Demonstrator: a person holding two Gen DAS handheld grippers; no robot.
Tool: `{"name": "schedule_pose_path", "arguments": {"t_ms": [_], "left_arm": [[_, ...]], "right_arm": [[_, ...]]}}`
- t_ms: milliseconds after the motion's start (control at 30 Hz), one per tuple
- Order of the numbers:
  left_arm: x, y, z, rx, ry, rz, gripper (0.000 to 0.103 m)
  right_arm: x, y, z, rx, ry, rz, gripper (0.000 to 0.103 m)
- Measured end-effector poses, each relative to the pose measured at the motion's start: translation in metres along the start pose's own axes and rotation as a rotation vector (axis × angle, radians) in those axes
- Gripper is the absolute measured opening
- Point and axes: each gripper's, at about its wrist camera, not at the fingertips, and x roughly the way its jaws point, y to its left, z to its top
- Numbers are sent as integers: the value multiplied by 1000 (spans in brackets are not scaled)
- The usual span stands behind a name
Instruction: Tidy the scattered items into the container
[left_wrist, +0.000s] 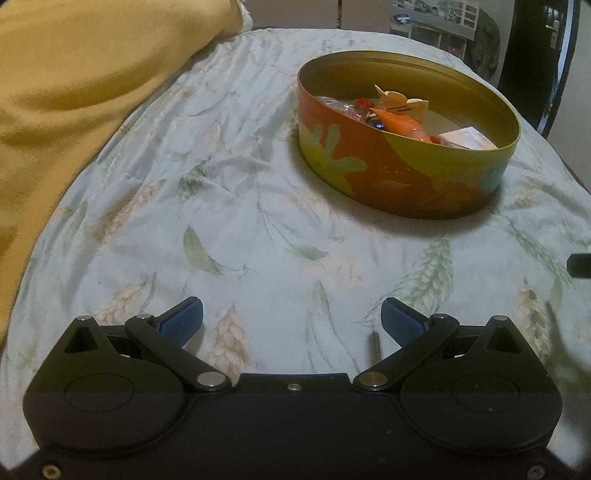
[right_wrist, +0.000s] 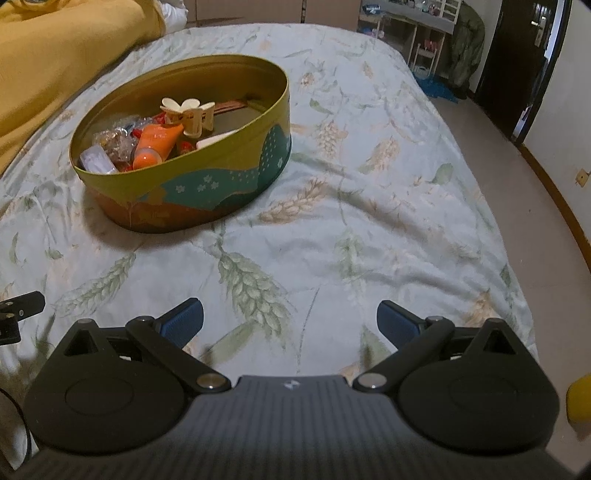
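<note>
An oval tin (left_wrist: 369, 173) with orange, green and teal flower print stands on the bed; it also shows in the right wrist view (right_wrist: 207, 184). Inside lie an orange tube (right_wrist: 155, 146), a cream hair claw clip (right_wrist: 190, 112), a clear bag of small items (right_wrist: 114, 138) and a white box (left_wrist: 467, 138). My left gripper (left_wrist: 291, 317) is open and empty over the bedsheet, well short of the tin. My right gripper (right_wrist: 290, 319) is open and empty, the tin ahead to its left.
A pale bedsheet (right_wrist: 332, 229) with wheat print covers the bed. A yellow blanket (left_wrist: 66, 110) lies at the left. The bed's right edge drops to the floor (right_wrist: 524, 206). Shelves and a dark doorway (right_wrist: 524, 66) stand beyond.
</note>
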Motion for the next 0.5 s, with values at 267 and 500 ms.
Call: {"name": "schedule_pose_path", "arguments": {"t_ms": [267,500], "left_arm": [[14,-3,-2,-16,2,5,102],[27,-8,-1,-16,2,15,103]], "right_arm": [[15,16,-1,-26,29,0,103],[26,31,-3,-73,38,14,103]]}}
